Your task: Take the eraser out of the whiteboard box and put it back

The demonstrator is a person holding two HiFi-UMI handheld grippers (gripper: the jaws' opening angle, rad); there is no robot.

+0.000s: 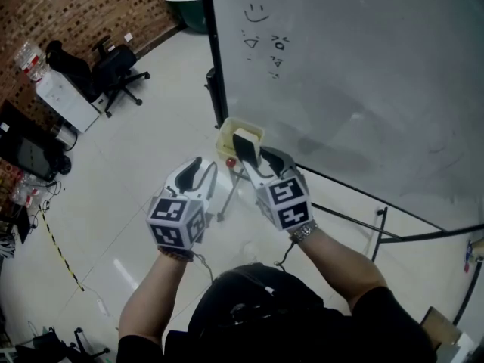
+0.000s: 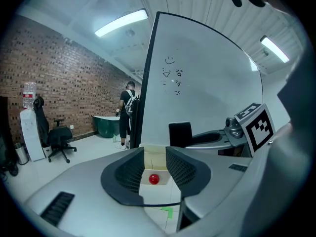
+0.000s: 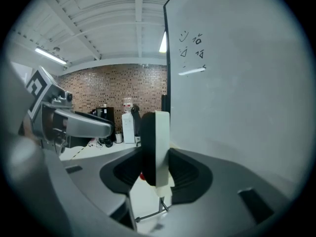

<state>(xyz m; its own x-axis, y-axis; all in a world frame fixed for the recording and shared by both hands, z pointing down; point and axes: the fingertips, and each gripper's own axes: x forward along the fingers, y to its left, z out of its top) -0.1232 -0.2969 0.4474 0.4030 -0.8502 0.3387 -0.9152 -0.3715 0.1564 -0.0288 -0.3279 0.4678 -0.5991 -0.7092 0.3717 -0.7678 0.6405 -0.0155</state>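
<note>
My right tool [image 1: 252, 156] is clenched on the eraser [image 1: 246, 145], which stands upright between its jaws, black felt to the left, just over the yellowish whiteboard box [image 1: 224, 138] at the whiteboard's [image 1: 340, 66] lower left corner. My left tool [image 1: 203, 169] hangs released alongside, with nothing gripped. A small red ball [image 1: 230, 161] shows at the box's near edge.

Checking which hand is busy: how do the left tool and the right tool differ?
The right tool is clamped on the eraser, held on edge; the left tool holds nothing, jaws apart. The right tool reaches nearer the yellow box than the left tool. Both point toward the whiteboard.
</note>
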